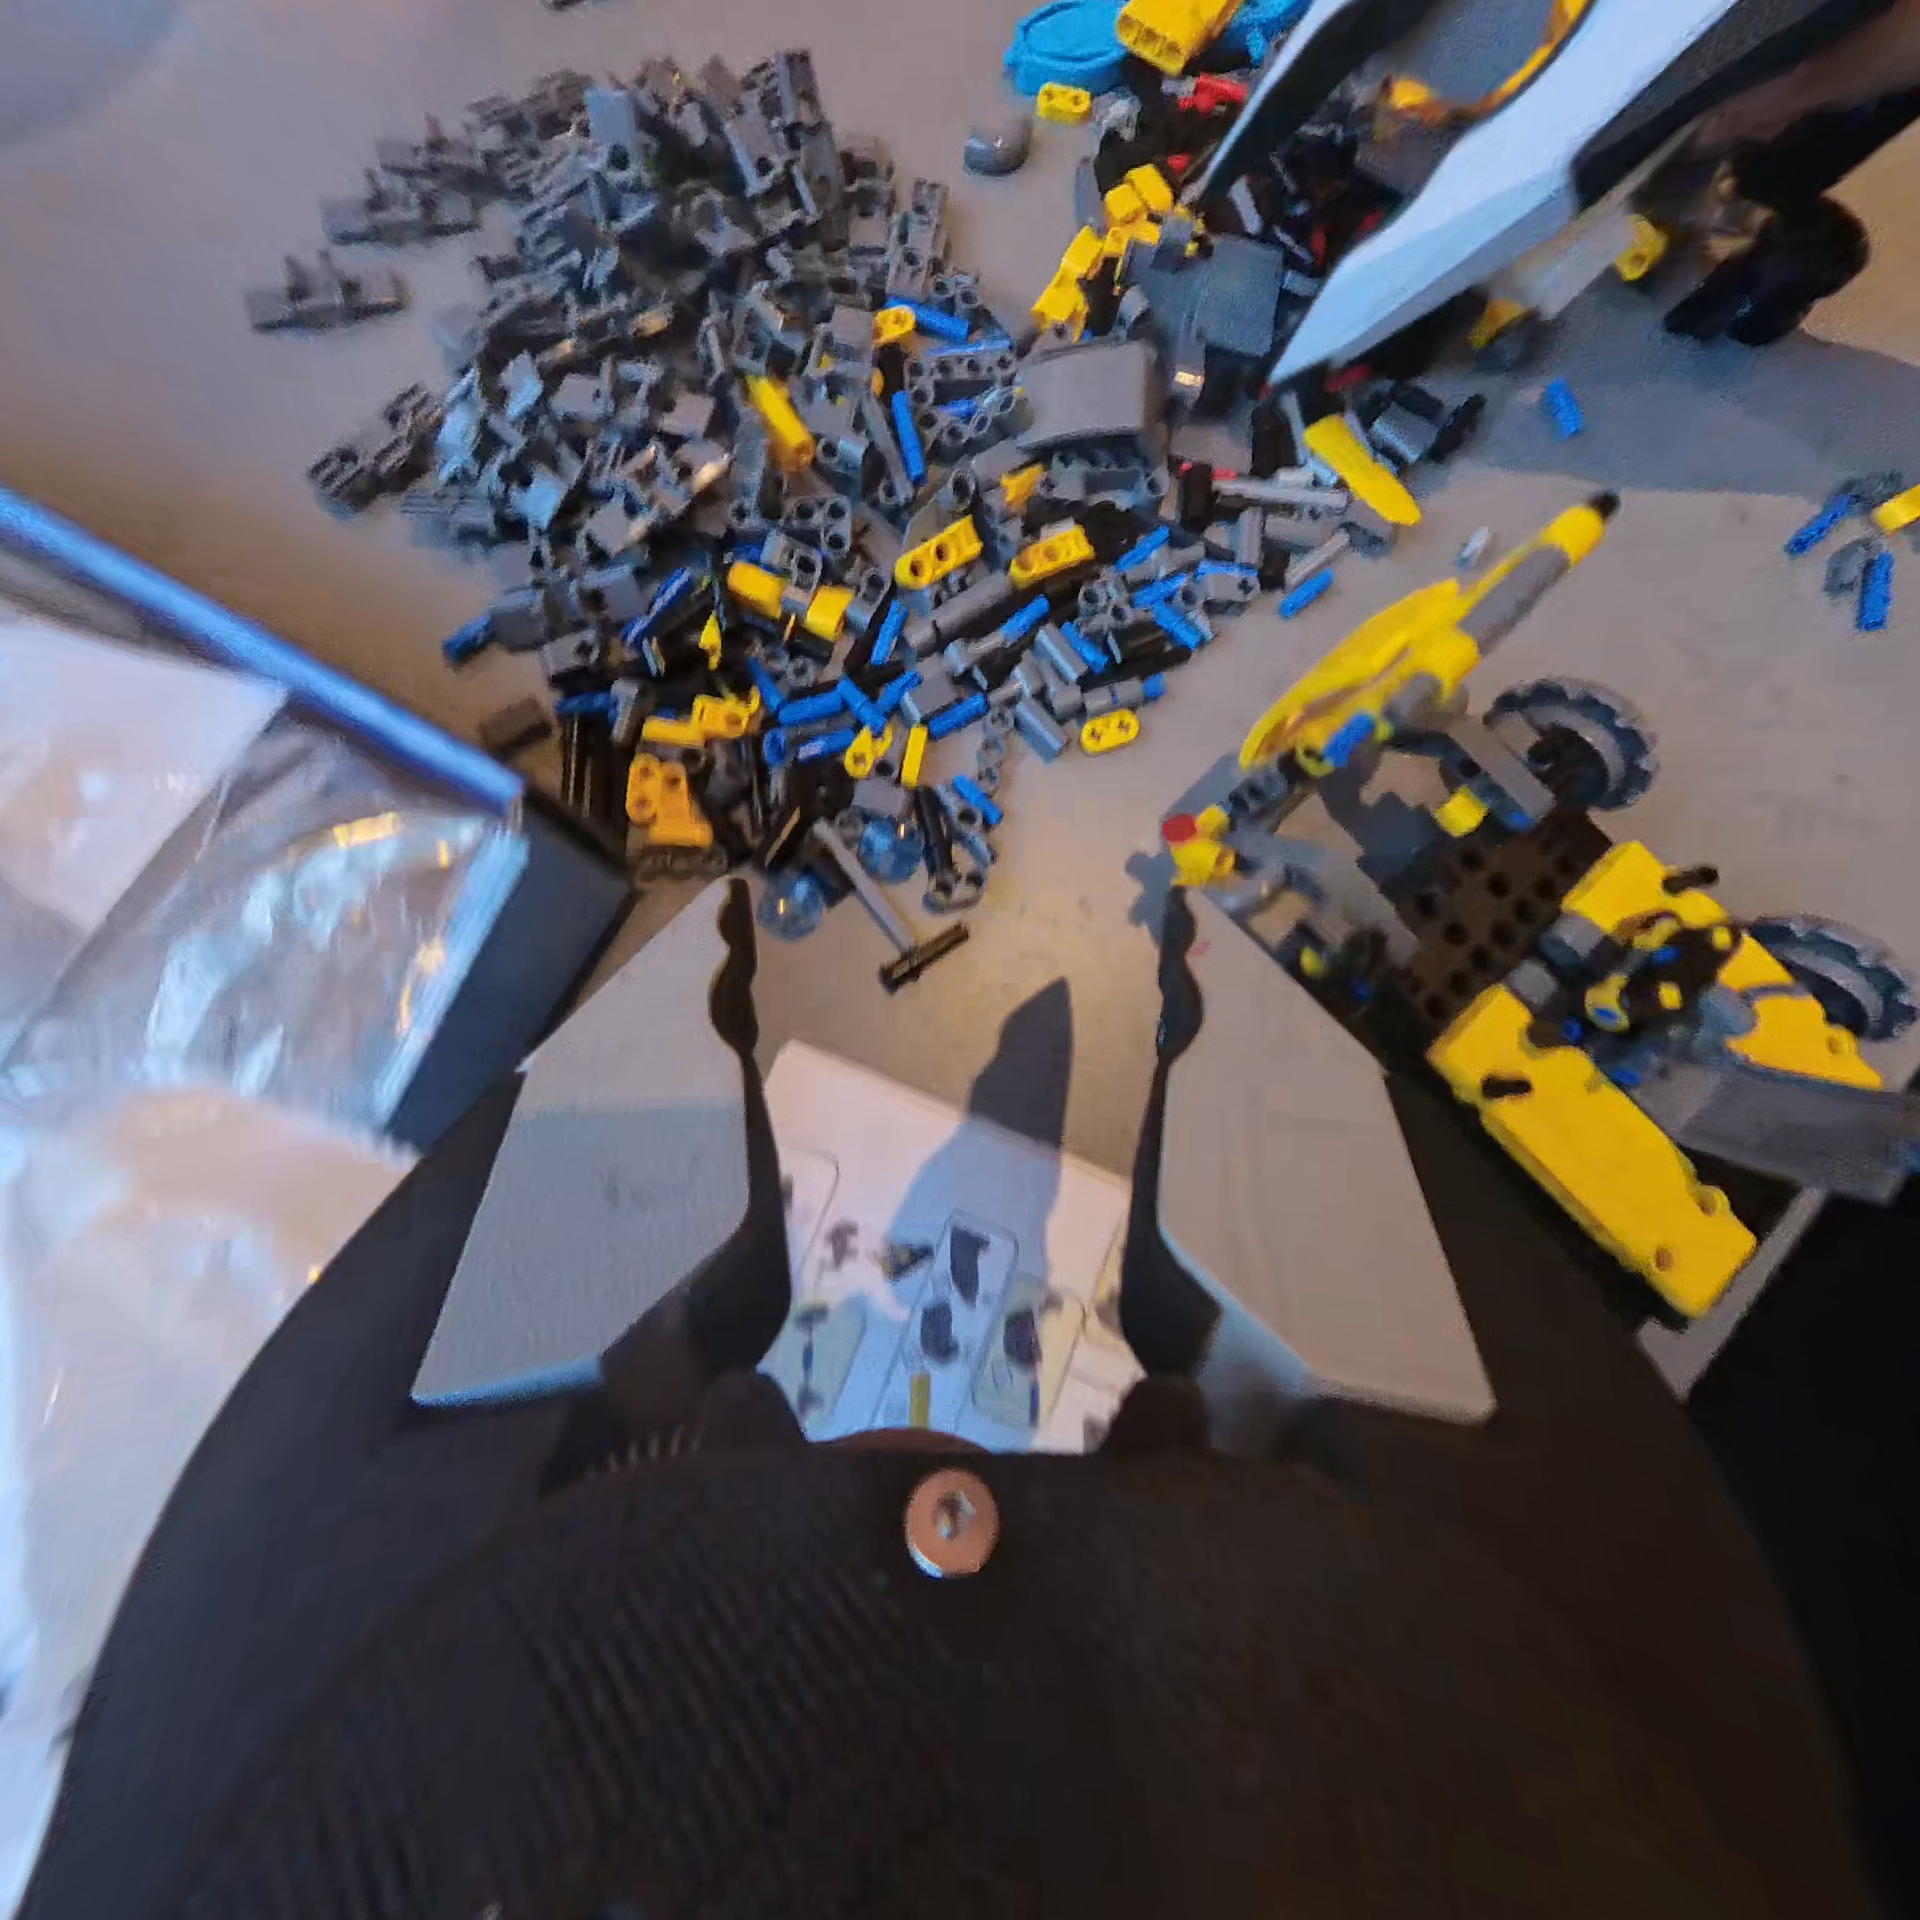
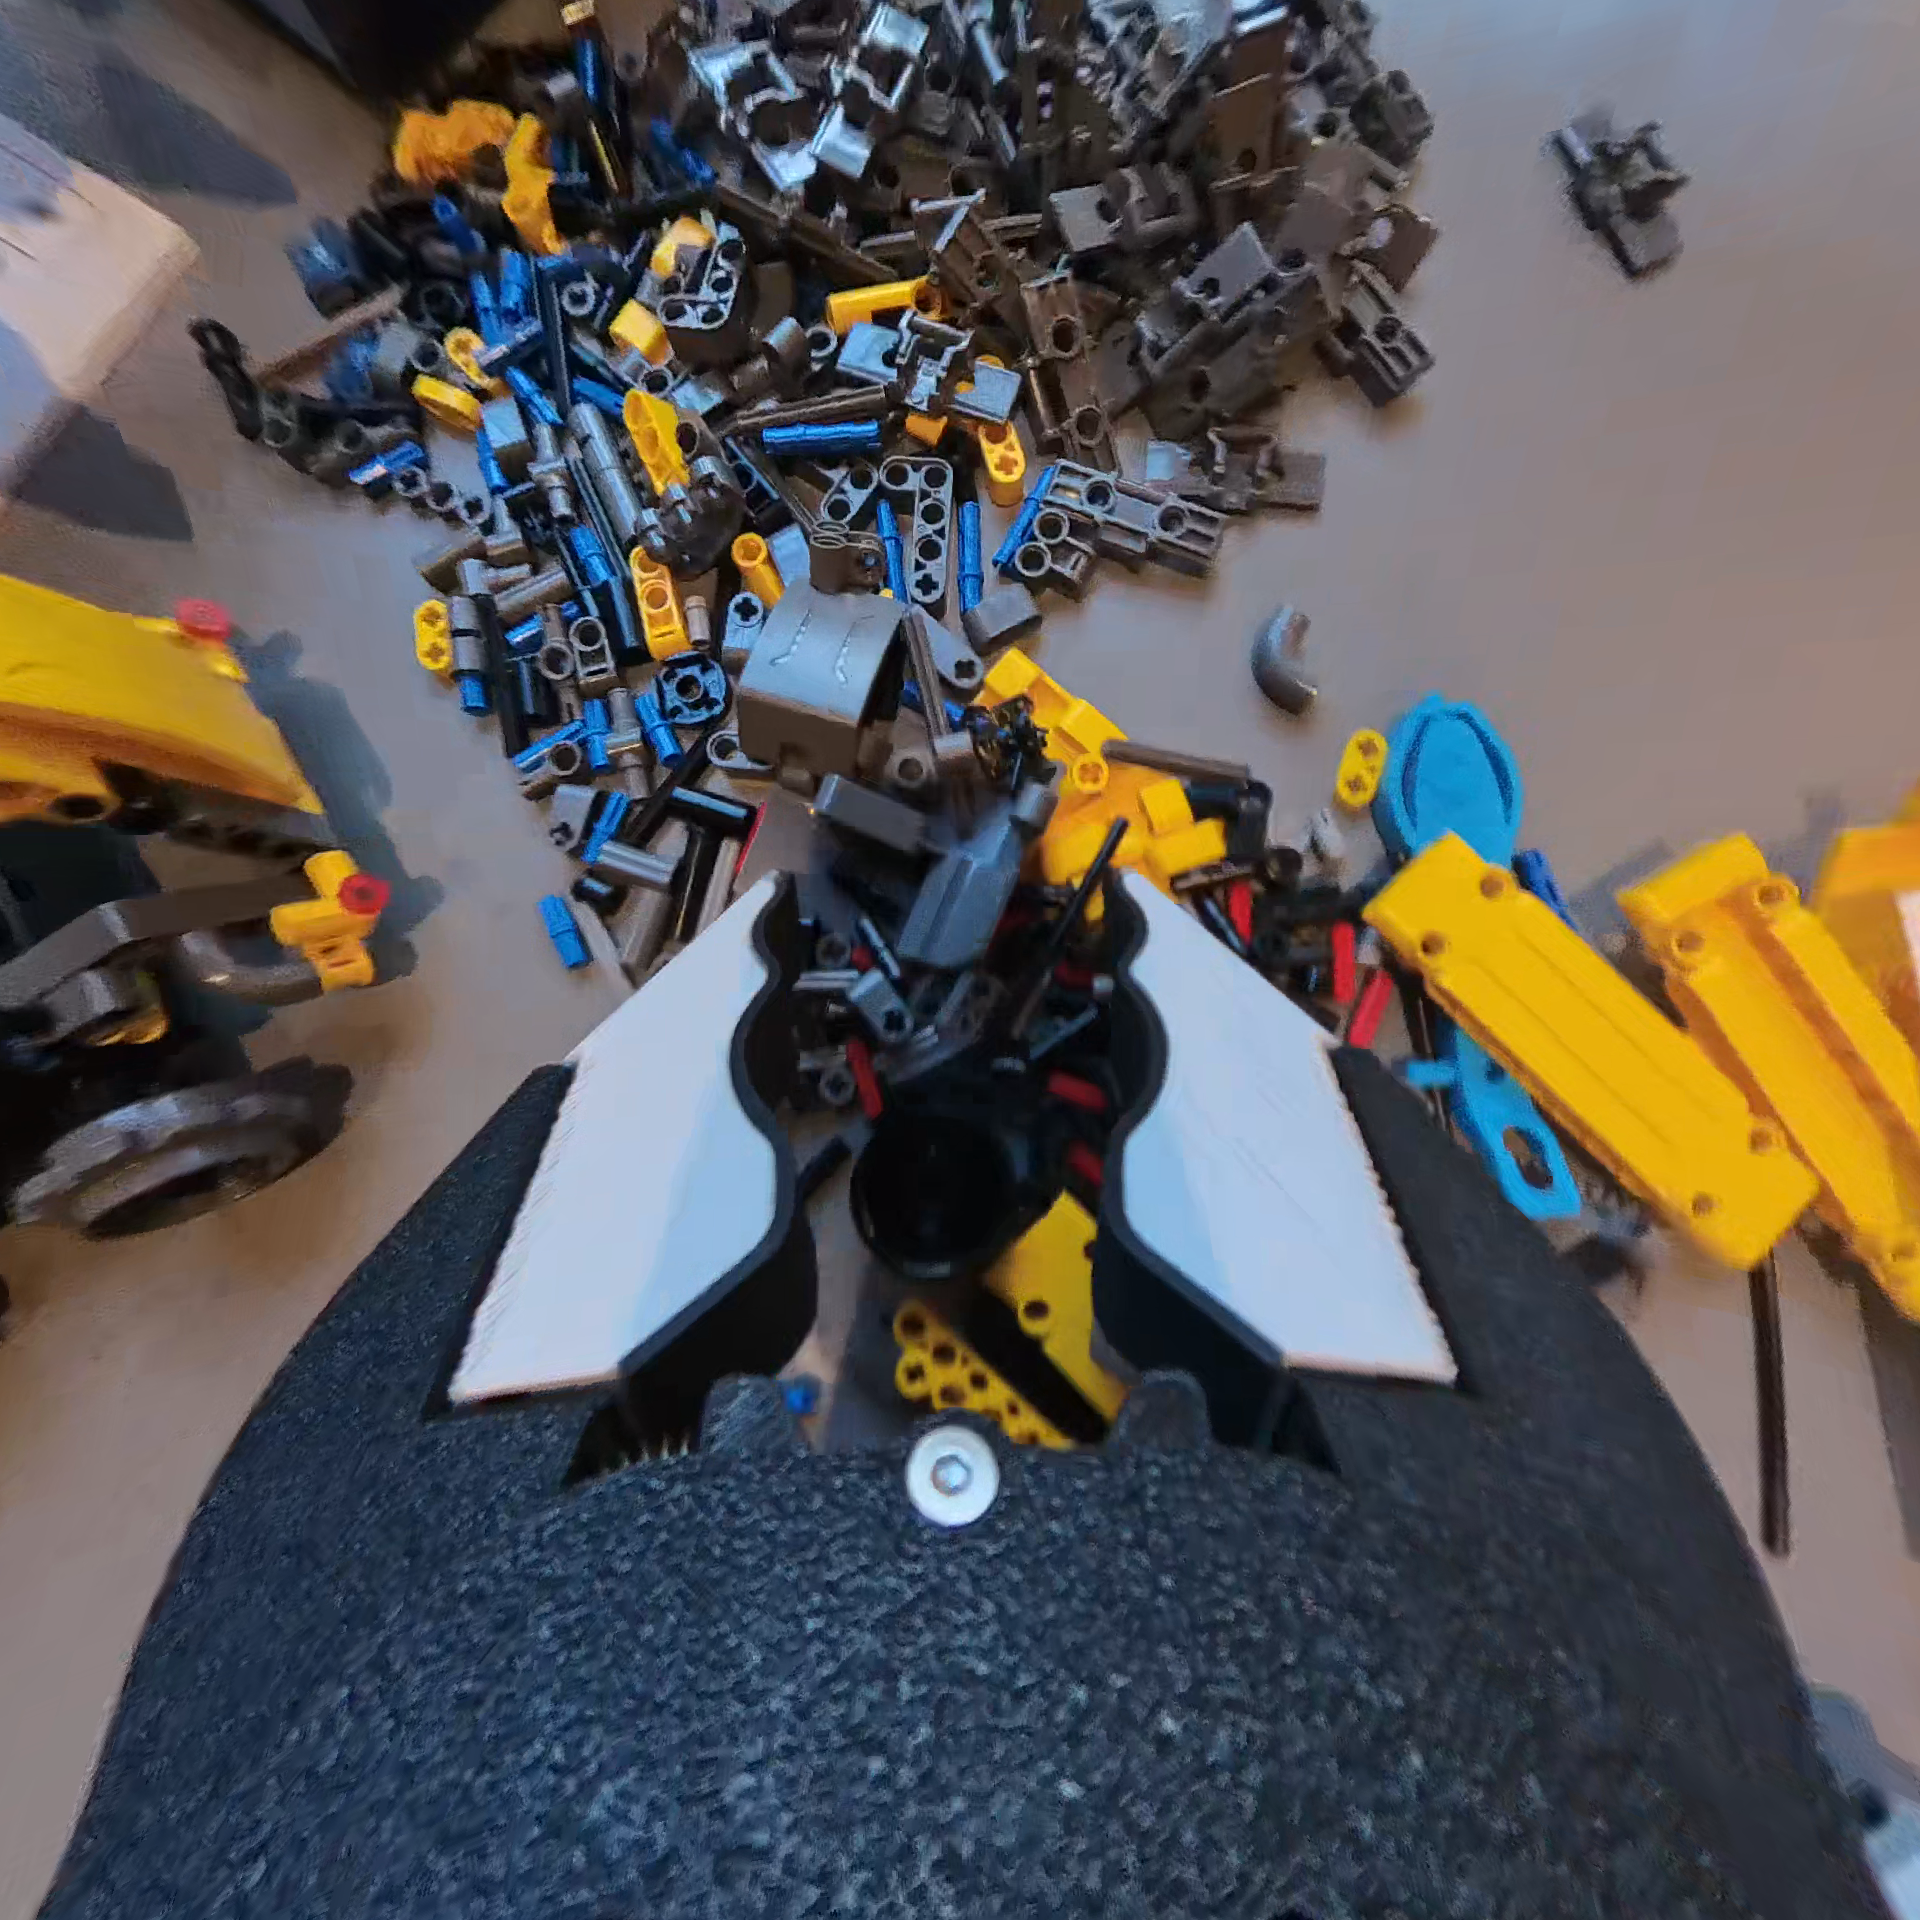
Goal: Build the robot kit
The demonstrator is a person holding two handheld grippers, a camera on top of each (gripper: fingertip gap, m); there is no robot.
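Observation:
My left gripper [image 1: 956, 935] is open and empty. It hovers over an open instruction booklet [image 1: 935, 1236] and the near edge of a big pile of grey, blue, yellow and black building pieces [image 1: 831, 520]. A partly built yellow and black wheeled model [image 1: 1558, 987] lies just right of it. My right gripper [image 2: 953, 894] is open, low over small black and red pieces [image 2: 935, 1018], with a black round piece [image 2: 935, 1195] and a yellow holed beam [image 2: 1039, 1320] between its fingers. It also shows far off in the left wrist view [image 1: 1507, 177].
A clear plastic bag in a blue-edged box [image 1: 260, 883] stands at the left. Long yellow panels [image 2: 1590, 1049] and a light blue piece [image 2: 1449, 779] lie right of the right gripper. A grey curved panel [image 2: 821, 675] lies ahead of it. The model [image 2: 156, 831] is to its left.

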